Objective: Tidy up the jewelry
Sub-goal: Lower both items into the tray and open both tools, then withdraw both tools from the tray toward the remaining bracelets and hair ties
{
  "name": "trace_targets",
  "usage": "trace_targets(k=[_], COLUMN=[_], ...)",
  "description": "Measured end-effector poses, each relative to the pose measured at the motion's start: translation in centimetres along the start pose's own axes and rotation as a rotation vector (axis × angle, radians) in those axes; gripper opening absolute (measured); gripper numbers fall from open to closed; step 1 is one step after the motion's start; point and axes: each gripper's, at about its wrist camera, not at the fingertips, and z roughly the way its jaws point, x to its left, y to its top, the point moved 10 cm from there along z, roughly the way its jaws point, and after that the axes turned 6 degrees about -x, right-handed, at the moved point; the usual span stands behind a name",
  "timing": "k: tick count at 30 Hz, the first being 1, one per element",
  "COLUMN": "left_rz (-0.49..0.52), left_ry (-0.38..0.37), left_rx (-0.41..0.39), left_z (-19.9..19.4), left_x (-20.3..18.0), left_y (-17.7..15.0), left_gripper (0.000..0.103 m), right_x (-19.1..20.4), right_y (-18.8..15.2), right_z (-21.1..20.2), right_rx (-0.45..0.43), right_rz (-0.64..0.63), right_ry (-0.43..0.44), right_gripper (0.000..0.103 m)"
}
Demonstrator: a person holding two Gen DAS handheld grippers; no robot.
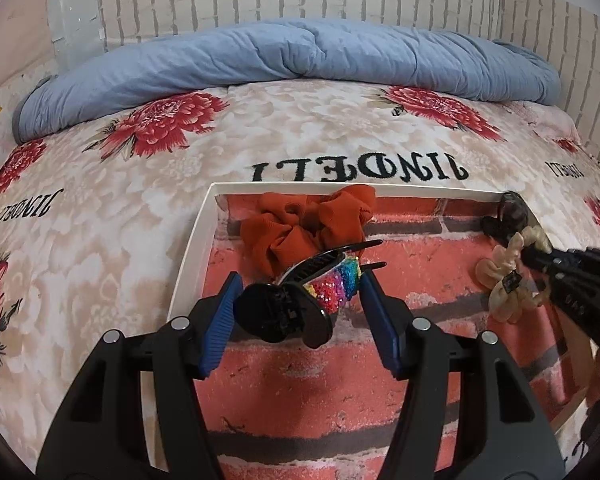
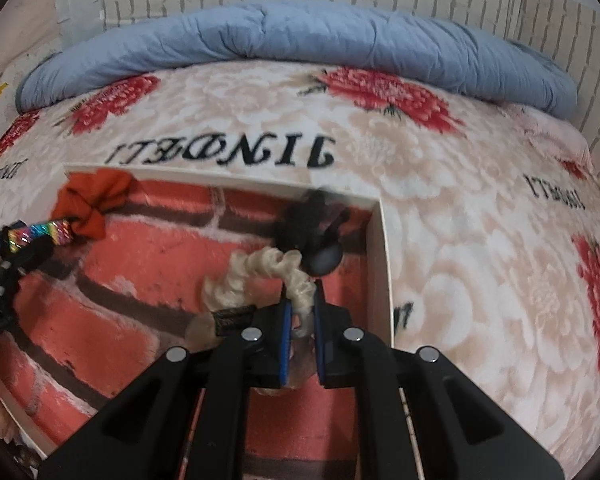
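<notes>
Pinched in the right gripper (image 2: 300,312), a cream braided hair tie (image 2: 260,268) is held over the white-rimmed, brick-patterned tray (image 2: 380,240). A rainbow-glitter black claw clip (image 1: 300,292) is seemingly clamped by the left gripper (image 1: 300,292).

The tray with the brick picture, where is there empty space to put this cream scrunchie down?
Bare room lies in the tray's middle, between the rainbow hair clip and the cream scrunchie, and along the near brick floor. The far side is crowded: orange scrunchie at the back wall, black clip in the right corner.
</notes>
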Motion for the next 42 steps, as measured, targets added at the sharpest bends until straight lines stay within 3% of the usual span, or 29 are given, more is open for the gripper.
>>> trace_targets(k=[17,18,19,21,23,26,28,32,34,39,42], left_rz=[0.033,0.034,0.037,0.042,0.042,0.029,0.023,-0.002,-0.023,-0.024,-0.032], left_ry=[-0.006,-0.005,-0.004,-0.002,-0.009,-0.019,-0.025,-0.026,-0.028,0.004,0.015], left_rx=[0.155,0.152,0.146,0.127,0.112,0.089,0.056,-0.011,-0.032,-0.067,-0.095], left_z=[1.8,1.6,1.3,0.3,-0.8,-2.9,-4.5,-8.7,-10.7,-15.1,-17.6], left_x=[-0.4,-0.4,-0.4,-0.4,-0.5,-0.3,0.0,1.7,2.7,5.2,6.4], left_y=[-1.7,-1.6,-1.5,-1.2,-0.8,-0.2,0.4,1.5,1.8,1.6,1.2], left_gripper=[0.060,0.061,0.066,0.074,0.076,0.080,0.094,0.098,0.098,0.098,0.098], right_x=[-0.5,-0.6,-0.8,-0.7,-1.2,-1.4,-2.0,-3.2,-4.0,-5.8,-6.9], right_y=[-0.8,-0.8,-0.7,-0.4,0.0,1.0,1.6,2.0,2.1,1.1,0.2], right_z=[1.6,1.2,0.8,0.0,-1.3,-4.0,-5.6,-8.6,-10.0,-13.7,-15.7], right_rx=[0.117,0.111,0.102,0.090,0.068,0.004,-0.040,-0.077,-0.097,-0.134,-0.159], right_rz=[0.025,0.041,0.060,0.082,0.081,0.072,0.058,0.054,0.058,0.042,0.043], right_ry=[0.007,0.018,0.034,0.070,0.055,0.076,0.058,0.041,0.029,-0.014,-0.035], right_gripper=[0.013,0.020,0.037,0.044,0.049,0.066,0.079,0.081,0.091,0.091,0.098])
